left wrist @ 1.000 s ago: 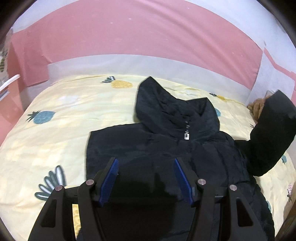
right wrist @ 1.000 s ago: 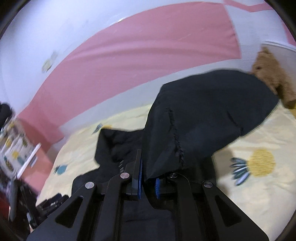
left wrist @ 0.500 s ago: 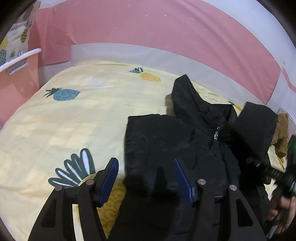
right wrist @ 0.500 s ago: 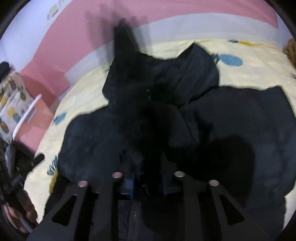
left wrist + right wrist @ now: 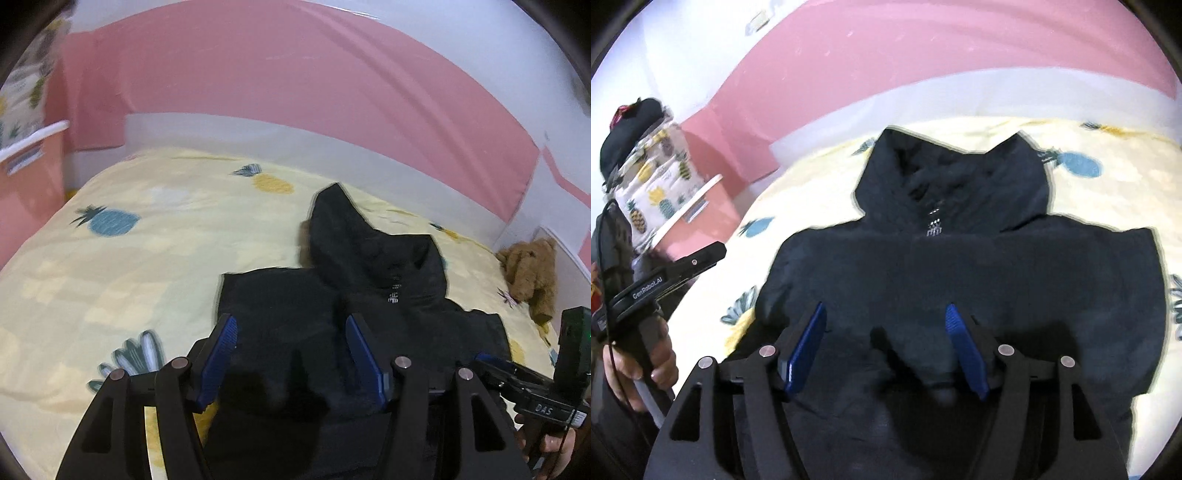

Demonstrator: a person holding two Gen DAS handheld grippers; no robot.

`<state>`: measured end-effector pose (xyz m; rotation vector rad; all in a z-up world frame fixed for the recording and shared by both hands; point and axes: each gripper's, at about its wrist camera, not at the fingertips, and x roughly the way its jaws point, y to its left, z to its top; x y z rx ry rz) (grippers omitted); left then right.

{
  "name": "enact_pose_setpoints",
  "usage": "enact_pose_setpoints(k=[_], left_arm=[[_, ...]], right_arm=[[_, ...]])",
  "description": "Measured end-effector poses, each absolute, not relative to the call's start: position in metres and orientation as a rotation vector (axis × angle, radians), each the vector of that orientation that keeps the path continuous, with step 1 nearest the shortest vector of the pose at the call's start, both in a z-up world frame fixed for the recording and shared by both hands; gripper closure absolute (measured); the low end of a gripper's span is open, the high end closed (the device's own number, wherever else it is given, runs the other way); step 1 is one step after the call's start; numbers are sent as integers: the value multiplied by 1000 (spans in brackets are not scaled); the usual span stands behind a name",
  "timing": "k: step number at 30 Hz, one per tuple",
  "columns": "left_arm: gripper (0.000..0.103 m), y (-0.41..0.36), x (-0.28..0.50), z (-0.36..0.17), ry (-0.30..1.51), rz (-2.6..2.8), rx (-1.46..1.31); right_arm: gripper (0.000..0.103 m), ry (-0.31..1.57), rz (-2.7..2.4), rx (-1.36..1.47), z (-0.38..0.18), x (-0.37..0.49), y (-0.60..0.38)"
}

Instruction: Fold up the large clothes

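A black hooded jacket (image 5: 332, 314) lies flat on the bed with its hood toward the wall and both sleeves folded in over its body; it also shows in the right wrist view (image 5: 960, 266). My left gripper (image 5: 290, 332) is open and empty, held over the jacket's left part. My right gripper (image 5: 884, 321) is open and empty, held over the jacket's middle. The right gripper also shows at the right edge of the left wrist view (image 5: 495, 363). The left gripper also shows at the left in the right wrist view (image 5: 713, 254).
The bed has a yellow pineapple-print sheet (image 5: 147, 258). A pink and white padded wall (image 5: 295, 92) runs behind it. A brown teddy bear (image 5: 532, 273) sits at the bed's right edge. A pineapple-print bundle on a pink stand (image 5: 657, 177) is at the left.
My right gripper carried the right sleeve across onto the jacket's body, let go of it and opened. The left gripper stayed open and swung a little to the left.
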<state>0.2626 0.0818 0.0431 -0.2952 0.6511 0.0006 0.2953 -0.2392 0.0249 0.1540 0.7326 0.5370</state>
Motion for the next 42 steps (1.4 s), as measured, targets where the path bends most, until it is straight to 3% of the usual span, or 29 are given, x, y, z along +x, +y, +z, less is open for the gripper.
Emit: enact_pose_setpoints(k=[6, 11, 14, 19, 25, 29, 31, 34, 37, 42], left_arm=[[42, 22, 312, 31, 685, -142, -240], [67, -4, 351, -34, 846, -141, -161], [67, -3, 349, -62, 846, -135, -157], [67, -5, 345, -65, 836, -113, -144], [67, 0, 327, -24, 804, -136, -144], [67, 4, 340, 9, 713, -131, -166], [67, 3, 358, 1, 738, -106, -164], [67, 3, 382, -44, 847, -73, -148], [67, 0, 376, -62, 825, -81, -144], [67, -2, 374, -60, 823, -78, -136]], right_arm=[[36, 740, 277, 168, 4, 317, -306], [39, 823, 198, 175, -39, 343, -323], [39, 832, 194, 129, -56, 348, -312], [39, 841, 190, 121, -58, 351, -311], [39, 715, 161, 114, -7, 343, -343], [41, 726, 93, 120, -5, 373, -365], [46, 771, 75, 145, -18, 390, -373], [46, 832, 56, 120, -49, 401, -376], [46, 831, 59, 143, -69, 400, -380], [46, 841, 34, 118, -54, 395, -380]])
